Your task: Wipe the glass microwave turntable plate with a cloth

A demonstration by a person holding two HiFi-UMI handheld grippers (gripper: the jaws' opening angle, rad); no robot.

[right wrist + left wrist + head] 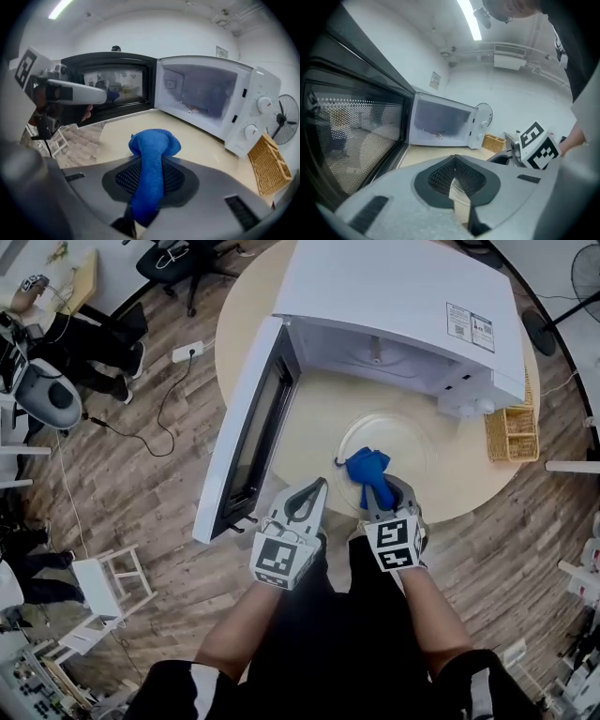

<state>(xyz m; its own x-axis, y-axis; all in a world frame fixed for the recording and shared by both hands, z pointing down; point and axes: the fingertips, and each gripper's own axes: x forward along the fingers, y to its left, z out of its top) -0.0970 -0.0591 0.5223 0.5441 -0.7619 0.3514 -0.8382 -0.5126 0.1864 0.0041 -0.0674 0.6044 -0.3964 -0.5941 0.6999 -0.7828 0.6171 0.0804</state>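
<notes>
**Item:** clear round glass turntable plate [405,435]. Lies flat on round beige counter [459,488], just in front of white microwave oven [394,306], out of the cavity. Oven door [253,427] hangs open at left.

**Cloth:** bright blue knitted cloth [367,468], bunched, over near-left part of plate. Contact w/ glass can't be confirmed.

**R tongs** [378,491]: clamped on the cloth, fabric running the length of the pads and bulging out past the tips.

**L tongs** [317,488]: tips pressed together w/ only a thin slit behind them, no item made out in grip. Just beside plate's near-left rim, apparently not touching.

**Other:** woven wicker basket [511,432] at counter's right edge, apart from plate.

**Step (est.):** wipe at or near its start, cloth brought to plate.

**Next move needs (est.):** press cloth flat onto glass, sweep round the face. Plate sits loose, so may slide. L tongs would have to open to steady the rim.
</notes>
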